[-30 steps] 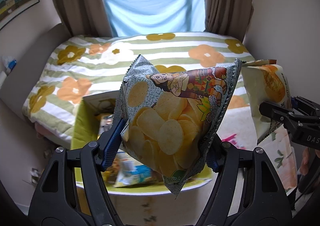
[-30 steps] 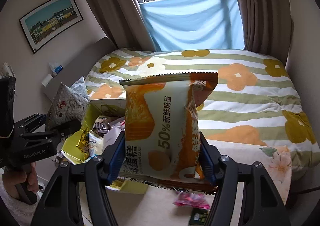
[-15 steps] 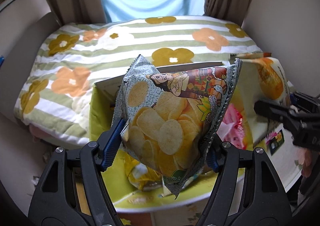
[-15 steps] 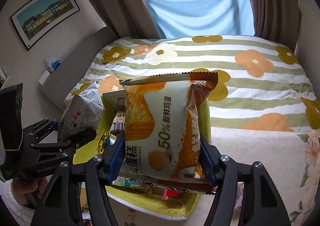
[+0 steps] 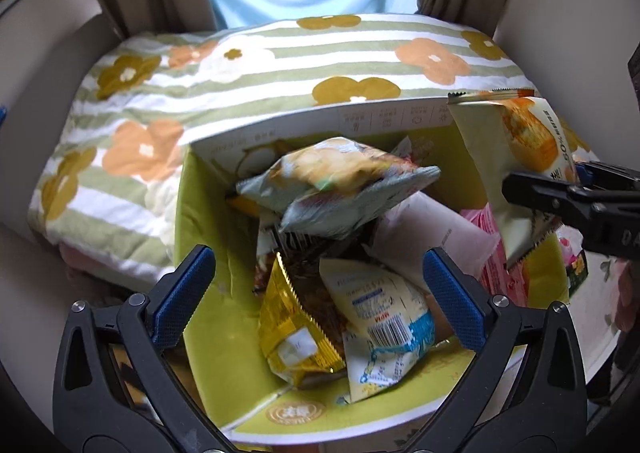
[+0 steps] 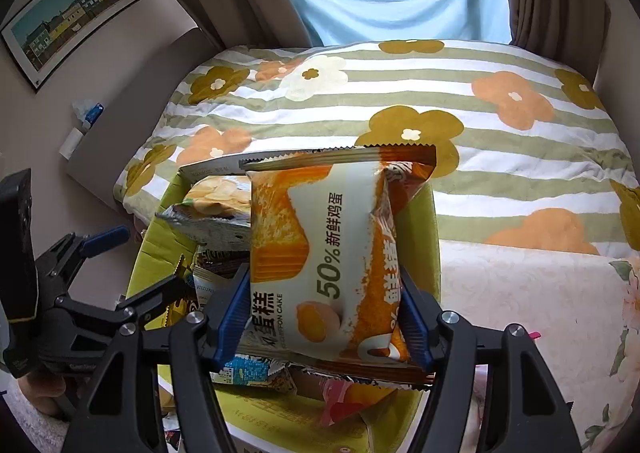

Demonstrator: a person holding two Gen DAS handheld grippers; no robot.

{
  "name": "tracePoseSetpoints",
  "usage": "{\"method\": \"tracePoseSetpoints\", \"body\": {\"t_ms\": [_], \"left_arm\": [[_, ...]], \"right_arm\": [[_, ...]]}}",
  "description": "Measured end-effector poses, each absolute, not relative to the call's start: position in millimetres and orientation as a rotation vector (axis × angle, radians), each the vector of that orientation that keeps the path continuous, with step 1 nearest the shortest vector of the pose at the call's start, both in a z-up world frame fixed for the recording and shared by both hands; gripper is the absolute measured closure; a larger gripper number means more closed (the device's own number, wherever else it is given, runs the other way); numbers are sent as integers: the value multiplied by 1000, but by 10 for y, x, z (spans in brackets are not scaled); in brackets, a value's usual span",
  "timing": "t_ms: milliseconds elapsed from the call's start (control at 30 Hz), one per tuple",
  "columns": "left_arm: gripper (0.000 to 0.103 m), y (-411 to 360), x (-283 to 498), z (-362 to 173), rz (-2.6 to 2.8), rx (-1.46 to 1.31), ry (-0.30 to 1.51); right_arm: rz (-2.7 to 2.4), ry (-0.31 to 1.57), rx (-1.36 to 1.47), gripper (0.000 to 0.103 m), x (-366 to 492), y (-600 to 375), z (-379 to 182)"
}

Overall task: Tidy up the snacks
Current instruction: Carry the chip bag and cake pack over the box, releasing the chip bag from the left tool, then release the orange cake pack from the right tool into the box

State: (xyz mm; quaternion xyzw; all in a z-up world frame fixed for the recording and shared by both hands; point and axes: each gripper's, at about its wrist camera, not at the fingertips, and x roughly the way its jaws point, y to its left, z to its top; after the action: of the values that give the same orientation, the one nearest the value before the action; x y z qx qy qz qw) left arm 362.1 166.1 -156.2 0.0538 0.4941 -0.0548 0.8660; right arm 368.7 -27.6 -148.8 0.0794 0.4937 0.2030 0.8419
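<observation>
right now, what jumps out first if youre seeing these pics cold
The orange-and-white chiffon cake packet fills the right wrist view, clamped upright in the right gripper above the green snack box. In the left wrist view, a blurred chip bag lies across the heaped snacks in that box, ahead of the wide-open left gripper. Behind everything spreads the flowered striped quilt.

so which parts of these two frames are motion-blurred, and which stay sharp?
Left wrist view: the chip bag over the green box is smeared, while the left gripper, jaws apart, is crisp. Right wrist view: the cake packet in the right gripper is sharp, print legible.
</observation>
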Motion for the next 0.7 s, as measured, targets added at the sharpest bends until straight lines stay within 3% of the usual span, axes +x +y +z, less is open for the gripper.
{"method": "tracePoseSetpoints", "body": {"t_ms": [233,300,367,700], "left_arm": [[0,1725,3530,-1595,-89,83,1046],[0,1737,3509,-1592,-88,72,1047],[0,1748,3481,-1588,-81,63,1047],[0,1785,3291,-1552,-63,49,1050]], "right_arm": [[412,1071,144,38,3860,-180,-1530],[395,1048,120,23,3856,-147,-1517],[394,980,107,17,3800,-165,-1456],[393,983,91,17,3640,-196,-1426]]}}
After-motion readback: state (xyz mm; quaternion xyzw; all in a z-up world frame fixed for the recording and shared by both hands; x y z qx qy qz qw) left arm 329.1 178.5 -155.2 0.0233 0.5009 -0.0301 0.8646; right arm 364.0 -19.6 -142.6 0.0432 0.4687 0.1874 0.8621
